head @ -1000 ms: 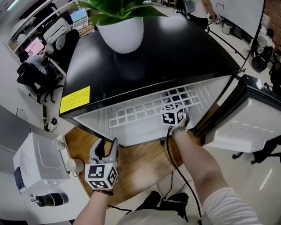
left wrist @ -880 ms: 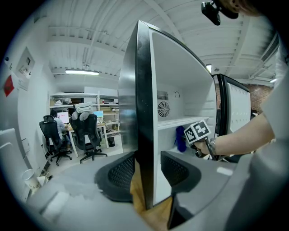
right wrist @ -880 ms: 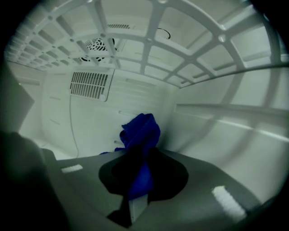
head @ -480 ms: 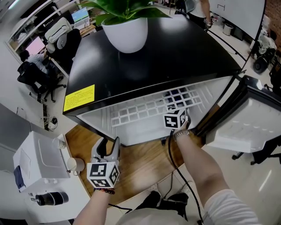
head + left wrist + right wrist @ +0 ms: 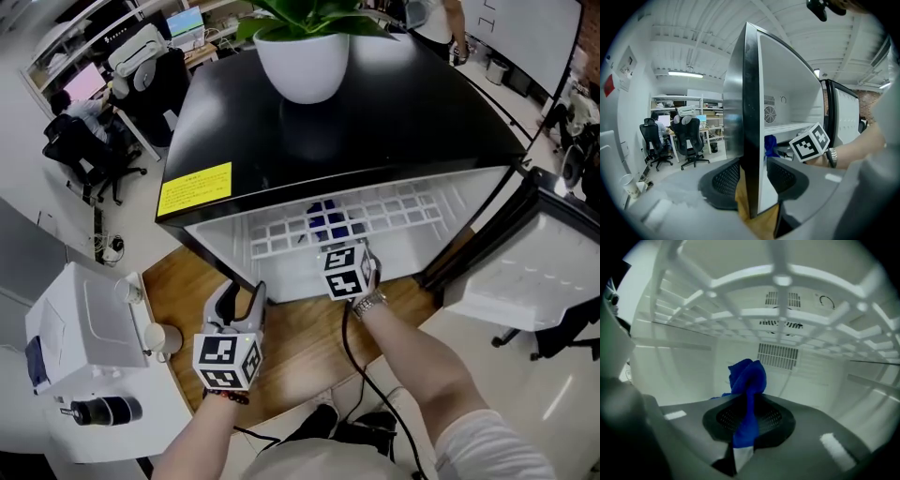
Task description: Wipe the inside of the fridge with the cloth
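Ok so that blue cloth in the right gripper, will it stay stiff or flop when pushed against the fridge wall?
Probably floppy: the blue cloth bunches and folds above the right gripper, which pinches it. Likely light: that narrow pinch holds it up. It may crumple when pushed.

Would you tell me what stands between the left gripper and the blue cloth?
The fridge's side wall: the left gripper view shows it between the left gripper's jaws, the blue cloth beyond it.
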`<state>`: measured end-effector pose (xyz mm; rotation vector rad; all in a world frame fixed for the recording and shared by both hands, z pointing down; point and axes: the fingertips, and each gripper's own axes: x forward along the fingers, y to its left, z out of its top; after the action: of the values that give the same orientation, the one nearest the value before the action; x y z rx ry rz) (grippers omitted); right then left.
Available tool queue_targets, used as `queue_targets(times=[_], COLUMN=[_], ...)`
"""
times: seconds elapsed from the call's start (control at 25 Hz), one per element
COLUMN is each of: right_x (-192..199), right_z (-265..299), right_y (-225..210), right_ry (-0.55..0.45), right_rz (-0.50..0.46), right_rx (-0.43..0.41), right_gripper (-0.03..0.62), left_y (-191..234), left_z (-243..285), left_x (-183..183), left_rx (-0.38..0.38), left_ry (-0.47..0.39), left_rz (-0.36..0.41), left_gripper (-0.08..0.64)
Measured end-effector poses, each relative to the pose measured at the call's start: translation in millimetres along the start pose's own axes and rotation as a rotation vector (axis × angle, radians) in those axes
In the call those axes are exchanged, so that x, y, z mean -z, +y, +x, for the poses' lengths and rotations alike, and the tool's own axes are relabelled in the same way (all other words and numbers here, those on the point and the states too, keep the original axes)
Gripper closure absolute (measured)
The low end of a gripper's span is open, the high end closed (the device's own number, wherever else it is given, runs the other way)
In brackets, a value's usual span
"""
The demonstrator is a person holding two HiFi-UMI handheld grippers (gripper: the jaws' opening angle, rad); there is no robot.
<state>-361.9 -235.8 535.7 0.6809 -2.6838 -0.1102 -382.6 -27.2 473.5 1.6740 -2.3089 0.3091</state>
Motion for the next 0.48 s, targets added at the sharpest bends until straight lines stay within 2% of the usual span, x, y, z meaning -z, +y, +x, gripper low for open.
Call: queue_targets(times=[0.28, 0.48], right_x=[-9, 4], right_z=[17, 30], right_y=[80, 113], right_ry=[0.011, 0.064], right_rz=[-0.006, -0.025], right_rx=[-0.175, -0.236], right_gripper=[0.543, 0.543], left_y=[-1, -1], left_z=[0, -1], left_x=[0, 0], left_rx=[0.011, 0.019], left_ry=[0.003, 0.003], left_rz=[0.008, 0.012], left_gripper=[0.383, 0.383])
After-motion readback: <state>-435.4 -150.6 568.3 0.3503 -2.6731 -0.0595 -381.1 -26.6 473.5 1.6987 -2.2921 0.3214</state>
